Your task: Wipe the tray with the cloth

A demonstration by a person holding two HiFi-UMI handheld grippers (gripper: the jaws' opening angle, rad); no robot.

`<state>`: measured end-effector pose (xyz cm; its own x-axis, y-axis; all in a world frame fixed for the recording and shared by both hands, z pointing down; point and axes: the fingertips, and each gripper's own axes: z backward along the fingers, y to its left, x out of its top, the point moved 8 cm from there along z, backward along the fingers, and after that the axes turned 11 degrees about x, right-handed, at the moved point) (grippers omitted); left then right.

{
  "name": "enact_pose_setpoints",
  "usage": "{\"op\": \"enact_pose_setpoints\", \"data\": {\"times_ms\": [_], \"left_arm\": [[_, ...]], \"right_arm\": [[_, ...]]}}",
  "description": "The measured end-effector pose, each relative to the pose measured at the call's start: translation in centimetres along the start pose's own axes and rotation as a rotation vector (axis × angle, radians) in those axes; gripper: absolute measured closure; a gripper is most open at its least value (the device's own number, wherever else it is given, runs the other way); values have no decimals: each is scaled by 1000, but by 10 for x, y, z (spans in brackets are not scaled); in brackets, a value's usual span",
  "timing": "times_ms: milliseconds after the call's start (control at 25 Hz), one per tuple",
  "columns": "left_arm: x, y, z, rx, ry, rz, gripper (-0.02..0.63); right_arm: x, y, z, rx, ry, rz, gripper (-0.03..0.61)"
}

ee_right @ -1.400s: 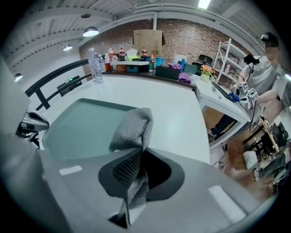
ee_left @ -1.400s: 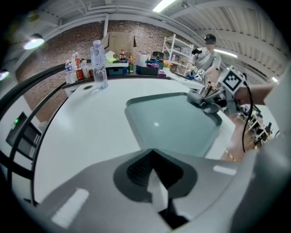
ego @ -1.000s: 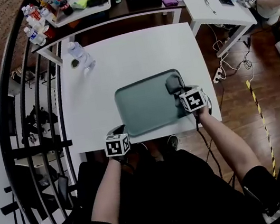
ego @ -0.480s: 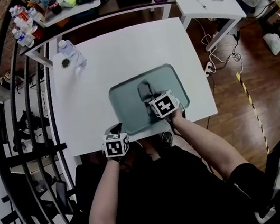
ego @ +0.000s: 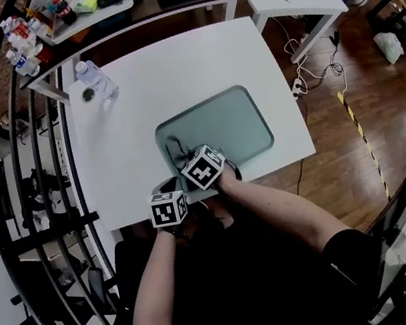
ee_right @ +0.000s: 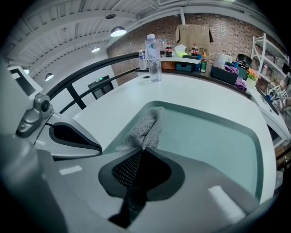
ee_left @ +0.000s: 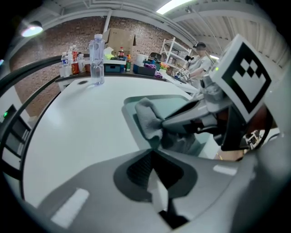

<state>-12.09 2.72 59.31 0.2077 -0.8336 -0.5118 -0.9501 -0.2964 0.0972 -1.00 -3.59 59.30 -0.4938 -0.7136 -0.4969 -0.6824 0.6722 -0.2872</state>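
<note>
Right gripper view: right gripper [ee_right: 142, 152] clamps the cloth [ee_right: 145, 127] at the tray's [ee_right: 213, 136] corner; press flat, overlap strokes. Left gripper [ee_left: 152, 157] closed, empty.

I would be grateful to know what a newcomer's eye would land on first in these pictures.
The grey-green tray on the near half of the white table stands out first, with the grey cloth pinched in the right gripper's fingers at the tray's left end. The left gripper, fingers together, sits close by at the table's near edge, and a clear water bottle stands at the far left corner.
</note>
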Motion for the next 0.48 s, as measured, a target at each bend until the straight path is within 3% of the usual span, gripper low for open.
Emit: {"op": "enact_pose_setpoints", "data": {"times_ms": [120,400,480], "left_arm": [[0,3,0,2,2,15,591],[-1,0,-3,9,2,49,591],[-1,2,-3,11,5,47,591]], "right_arm": [[-15,-32,26,-80,-29,-34,558],[-82,-155,118,-378,-49,-131,558],[-90,-175,127,-403,-41,-167,558]]}}
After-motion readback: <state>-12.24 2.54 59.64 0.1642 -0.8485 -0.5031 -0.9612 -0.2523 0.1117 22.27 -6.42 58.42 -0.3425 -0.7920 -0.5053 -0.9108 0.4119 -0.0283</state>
